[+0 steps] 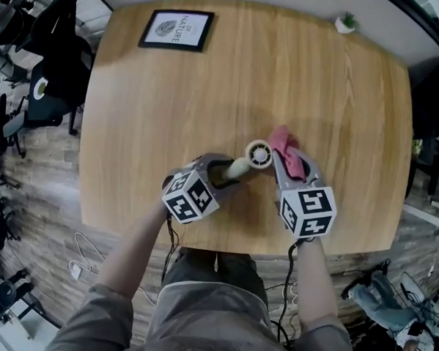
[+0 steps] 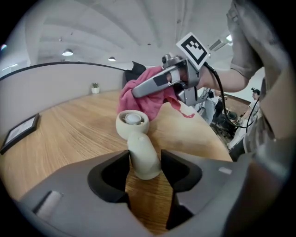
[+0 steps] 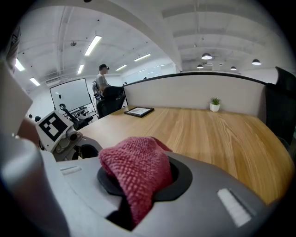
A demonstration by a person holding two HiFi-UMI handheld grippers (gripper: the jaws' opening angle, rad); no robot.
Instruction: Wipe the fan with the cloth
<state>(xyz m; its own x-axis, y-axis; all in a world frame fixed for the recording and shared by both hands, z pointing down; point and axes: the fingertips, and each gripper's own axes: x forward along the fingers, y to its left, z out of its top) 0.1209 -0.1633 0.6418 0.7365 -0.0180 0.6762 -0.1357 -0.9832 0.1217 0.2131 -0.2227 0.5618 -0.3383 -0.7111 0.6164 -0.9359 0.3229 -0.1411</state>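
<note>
Fan [image 2: 137, 139], near the table's [image 1: 127, 102] near edge, is clamped by its handle in the left gripper [image 2: 144, 165]; hold it firm while the right gripper [image 3: 138, 187], pinching the cloth [image 3: 136, 162], rubs gently round the head.

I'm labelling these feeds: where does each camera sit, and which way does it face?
Head view: on the person's head, facing steeply down at the table; shows both forearms, left gripper, right gripper.
Left gripper view: on the left gripper, facing along its jaws at the fan they clamp; a sleeve shows at right.
Right gripper view: on the right gripper, facing across the table over its clamped cloth; left gripper at left.
Shared: head and left gripper views both show fan and cloth.
</note>
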